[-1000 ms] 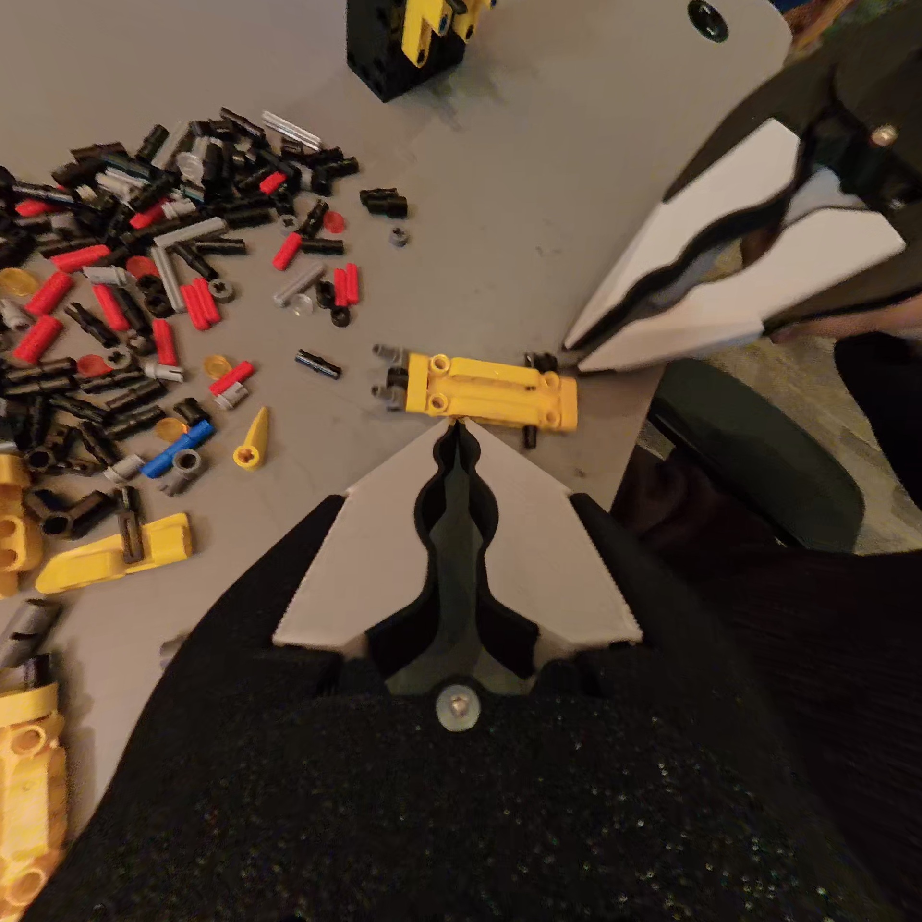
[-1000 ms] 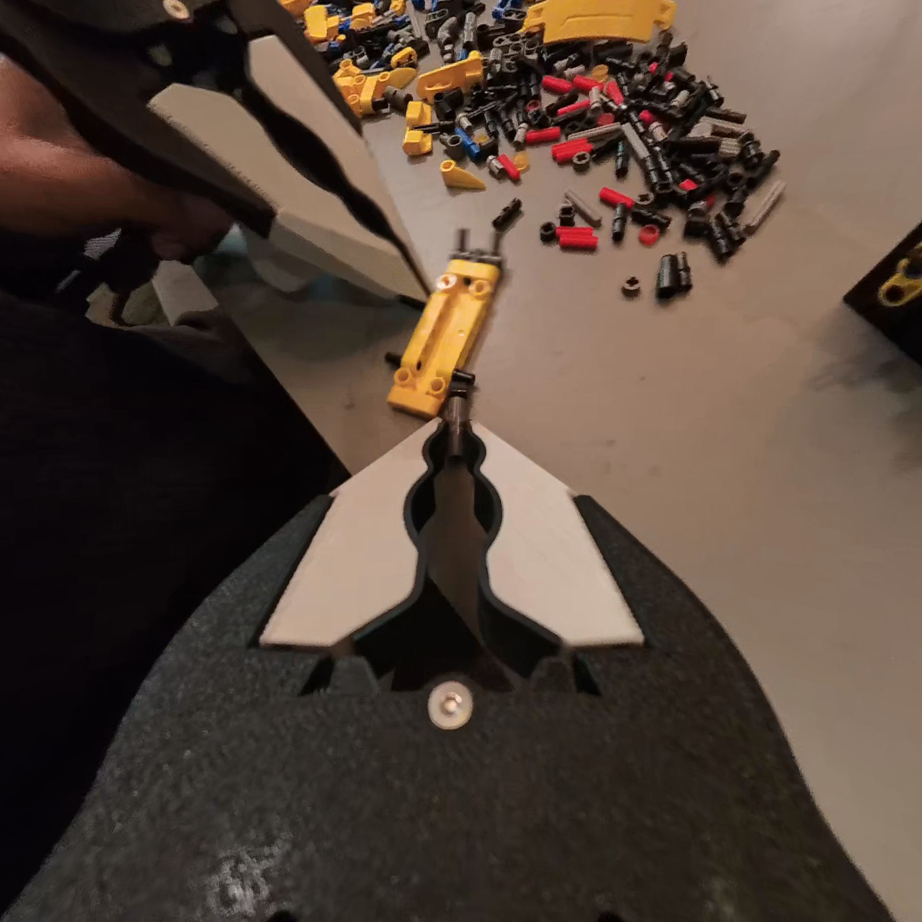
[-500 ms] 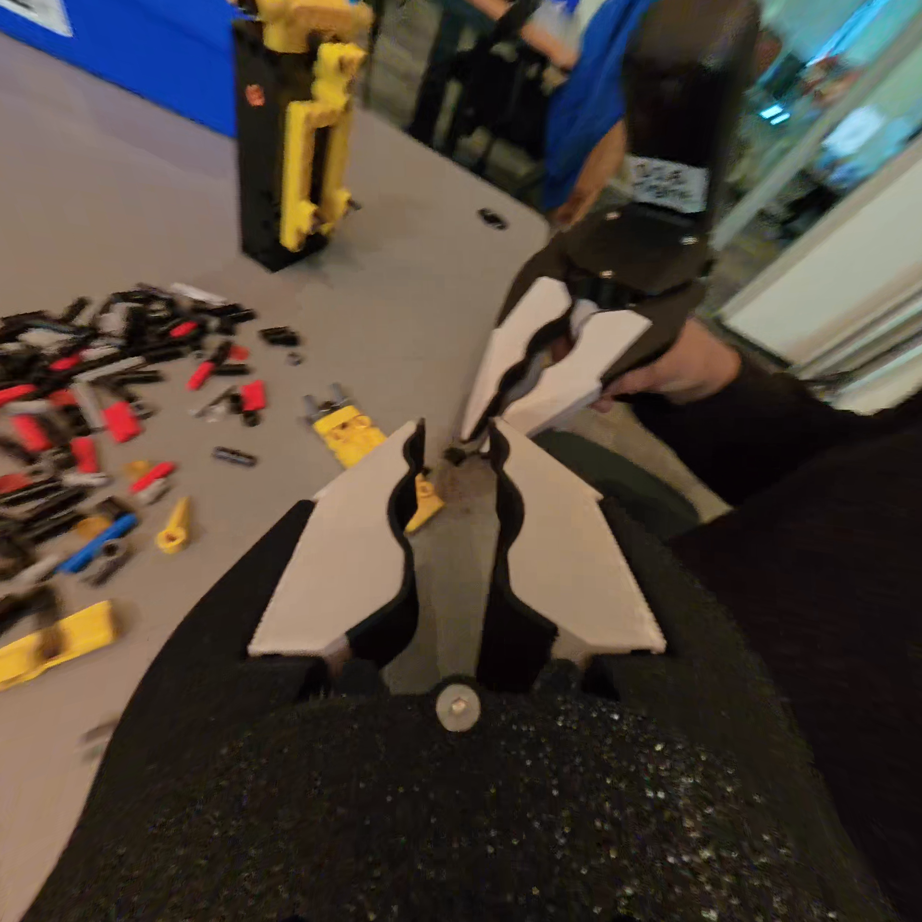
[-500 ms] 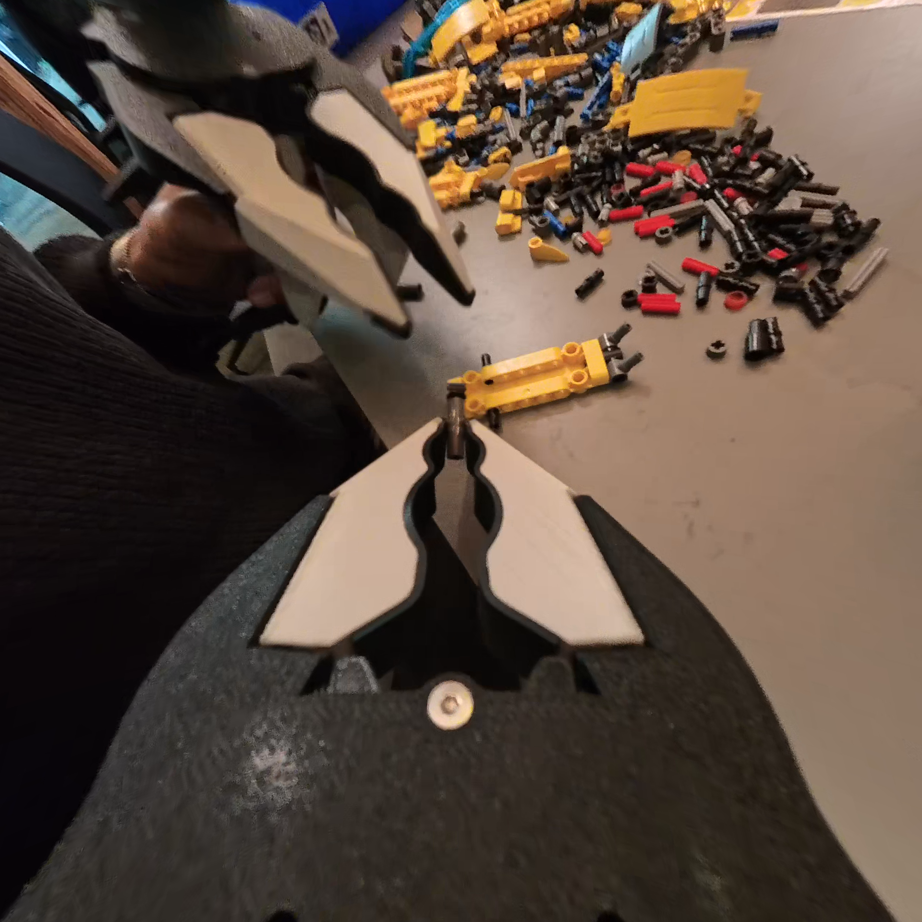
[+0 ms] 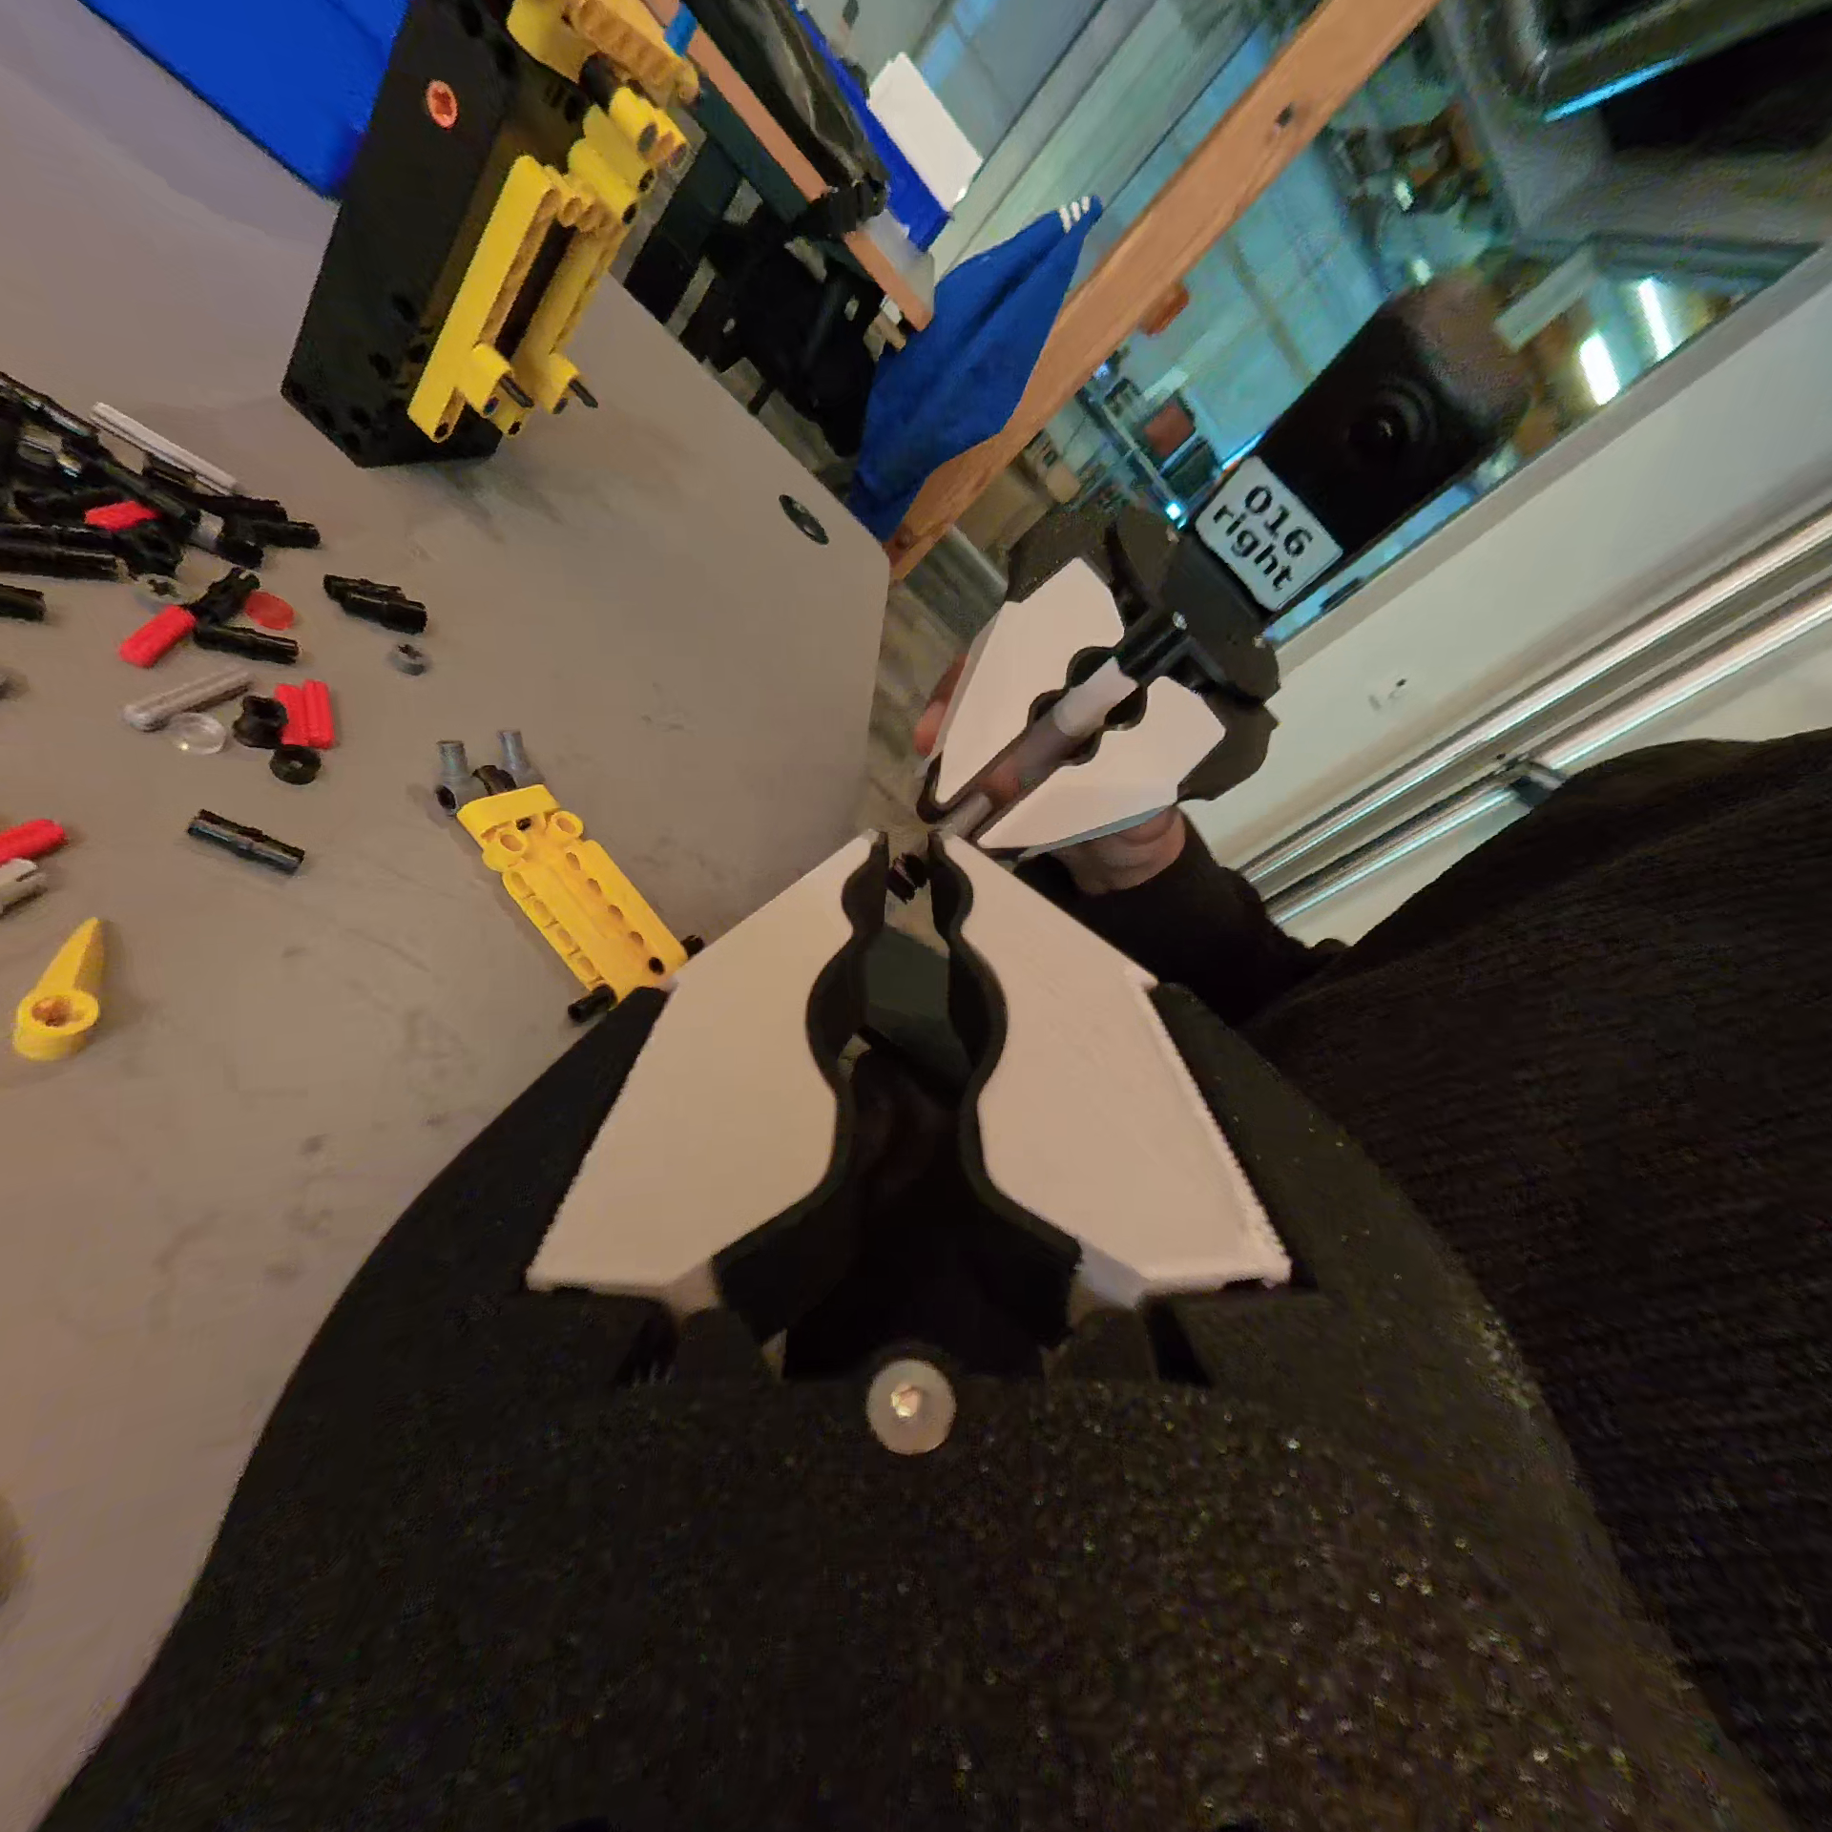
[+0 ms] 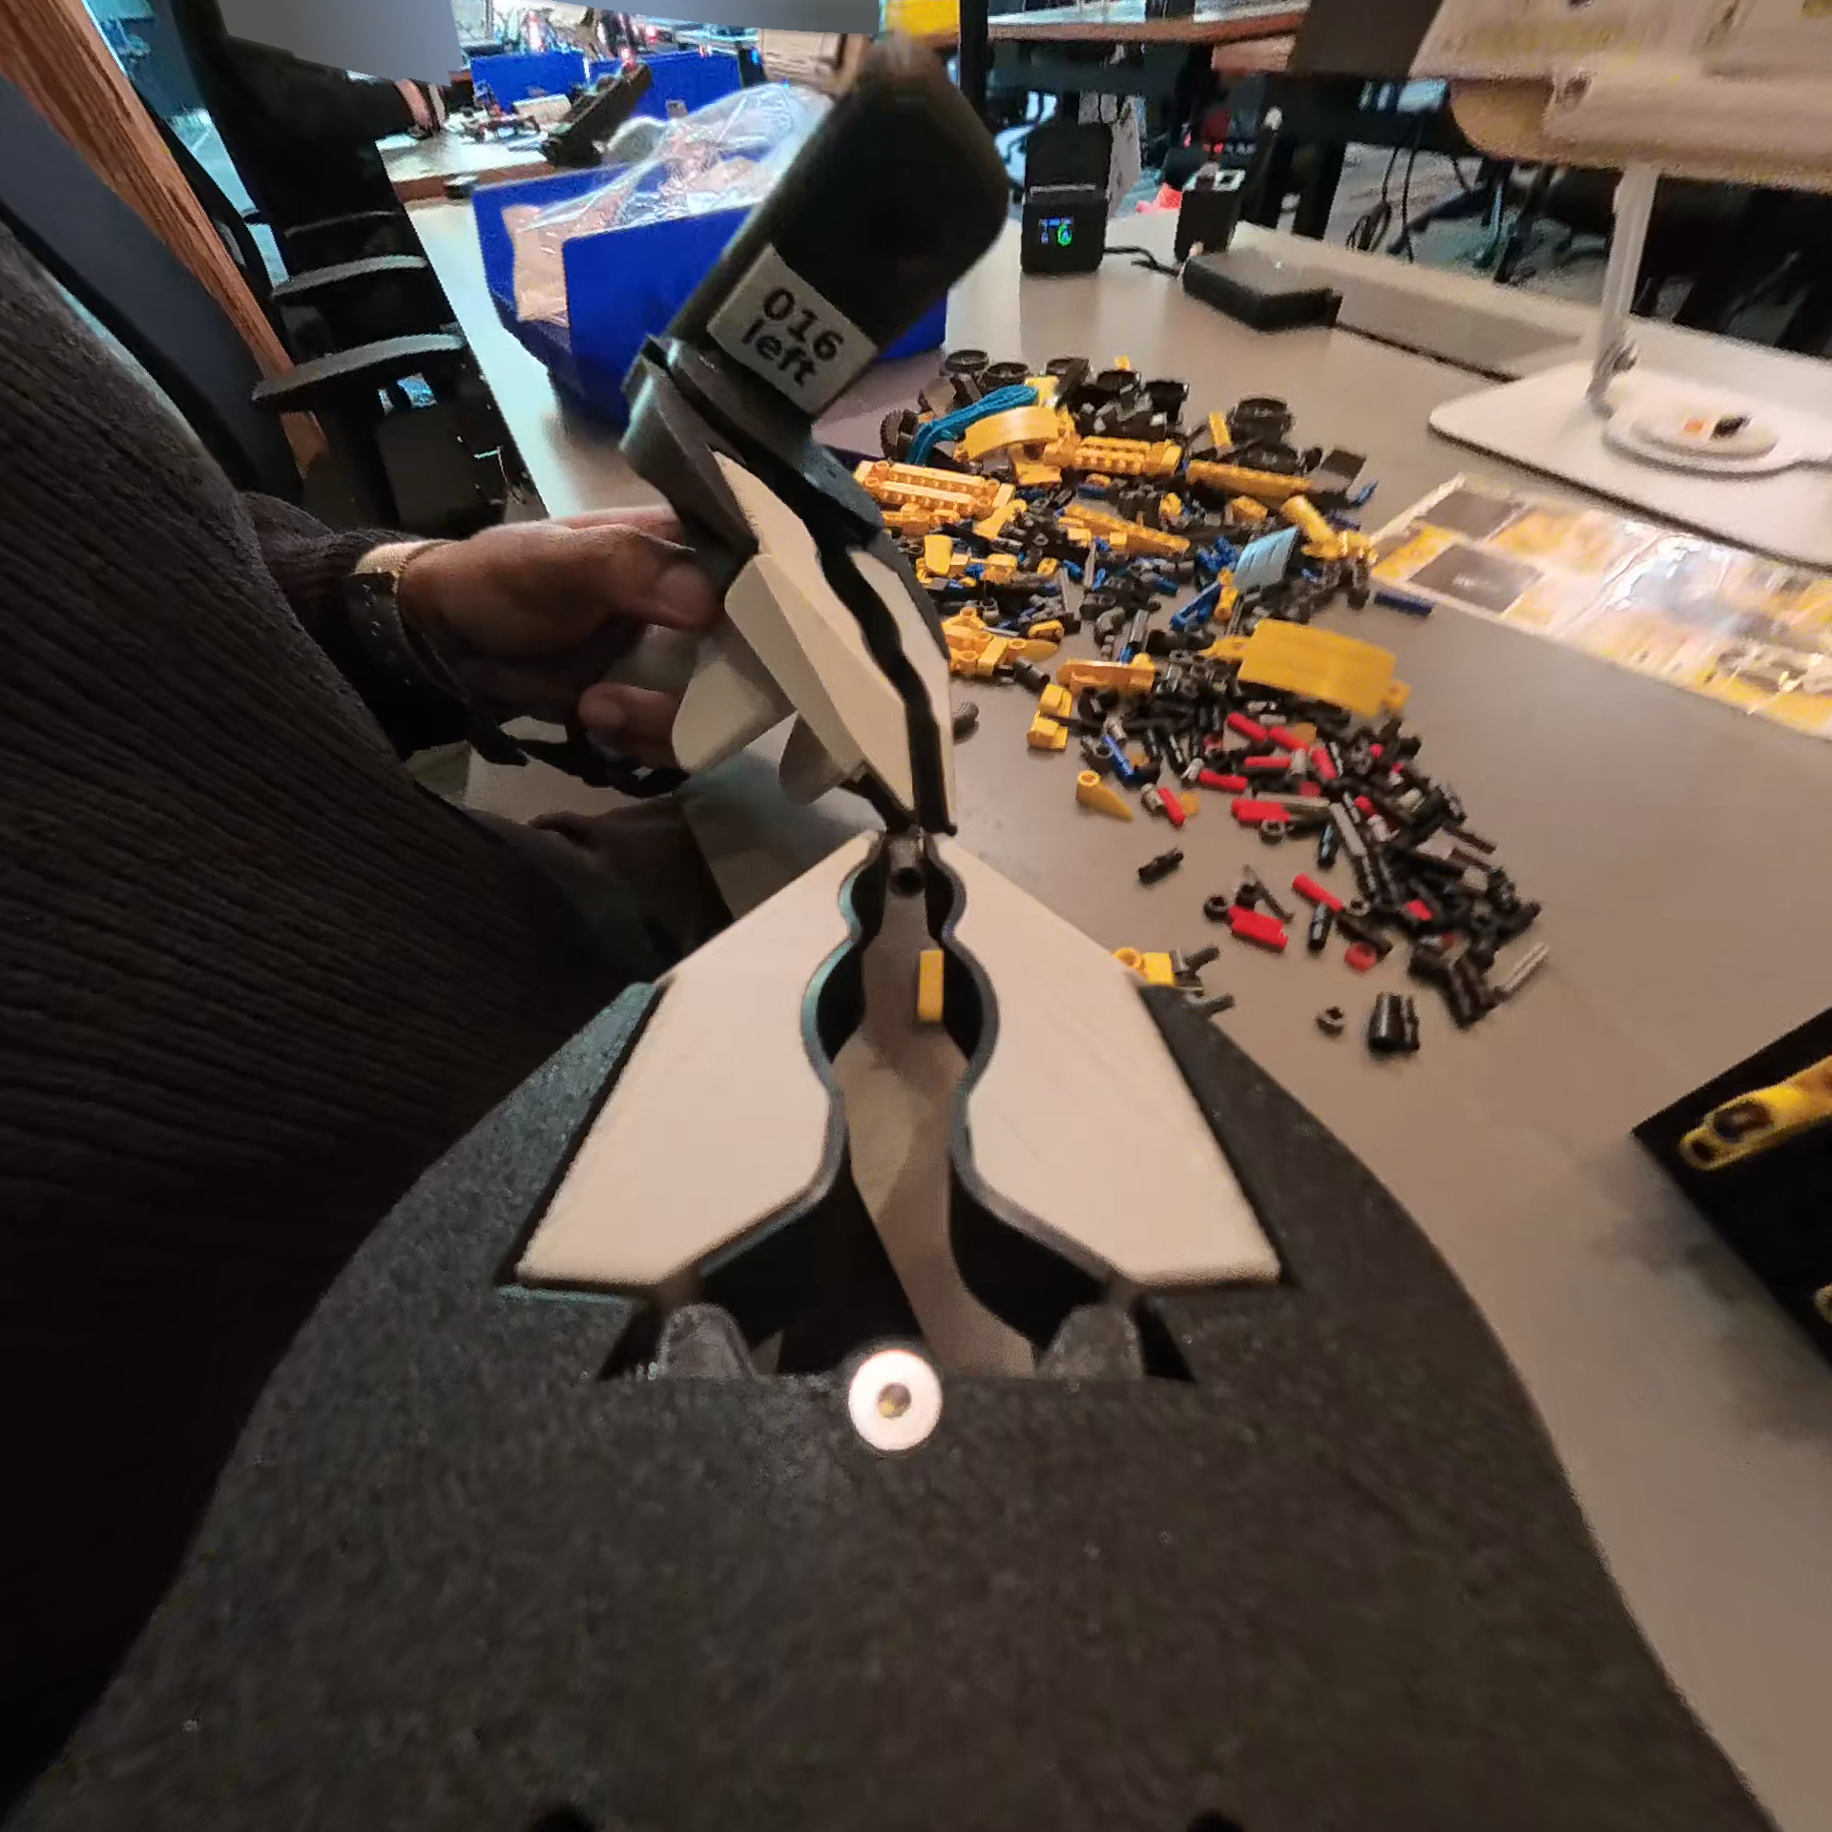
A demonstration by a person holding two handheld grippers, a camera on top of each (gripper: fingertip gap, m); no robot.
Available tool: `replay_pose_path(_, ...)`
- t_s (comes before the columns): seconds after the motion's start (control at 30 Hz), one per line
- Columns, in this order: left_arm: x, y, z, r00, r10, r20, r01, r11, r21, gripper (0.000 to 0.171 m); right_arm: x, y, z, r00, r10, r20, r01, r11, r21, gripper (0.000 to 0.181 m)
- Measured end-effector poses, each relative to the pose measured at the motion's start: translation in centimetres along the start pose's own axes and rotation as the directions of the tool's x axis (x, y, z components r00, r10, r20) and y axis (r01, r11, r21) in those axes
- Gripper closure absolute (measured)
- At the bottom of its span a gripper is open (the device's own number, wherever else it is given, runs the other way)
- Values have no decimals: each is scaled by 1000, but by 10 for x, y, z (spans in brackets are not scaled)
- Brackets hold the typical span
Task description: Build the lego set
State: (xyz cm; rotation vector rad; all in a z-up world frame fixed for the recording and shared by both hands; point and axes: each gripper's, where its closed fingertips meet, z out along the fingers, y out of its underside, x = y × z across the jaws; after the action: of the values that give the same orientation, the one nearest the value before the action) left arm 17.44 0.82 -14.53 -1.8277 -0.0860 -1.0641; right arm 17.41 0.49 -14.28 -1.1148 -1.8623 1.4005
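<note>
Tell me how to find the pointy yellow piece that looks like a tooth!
Look at the grey table in the left wrist view, near its left edge. The yellow tooth piece lies alone there, below the scattered red and black pins. It tapers to a point and has a round hole at its wide end.

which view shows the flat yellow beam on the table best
The left wrist view: the yellow beam lies in full on the grey table, left of the left tongs. In the right wrist view, only slivers of it peek out around the right tongs.
</note>
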Motion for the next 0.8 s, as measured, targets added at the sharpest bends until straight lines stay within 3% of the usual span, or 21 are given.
replay_pose_path(0.17, 5, -6, -4, 998, -32, -55, 34, 998, 43, 165, -1, -9, 0, 997, -74, -13, 74, 997, 35, 175)
replay_pose_path(0.37, 18, -9, -8, 981, -82, -174, 96, 992, 78, 146, -3, -18, 0, 998, -64, 25, 61, 994, 90, 175)
replay_pose_path(0.53, 25, -7, -10, 973, -85, -214, 106, 990, 90, 145, -10, -28, 1, 993, -78, 85, 65, 988, 142, 175)
replay_pose_path(0.63, 31, -5, -13, 963, -89, -253, 115, 989, 89, 149, -14, -35, 2, 989, -72, 129, 48, 983, 179, 175)
replay_pose_path(0.7, 32, -6, -17, 961, -77, -264, 109, 988, 107, 164, -17, -42, 1, 984, -61, 166, 24, 976, 214, 174)
replay_pose_path(0.8, 33, -12, -24, 957, -77, -278, 122, 981, 149, 166, -17, -45, 2, 980, -52, 194, 6, 973, 231, 174)
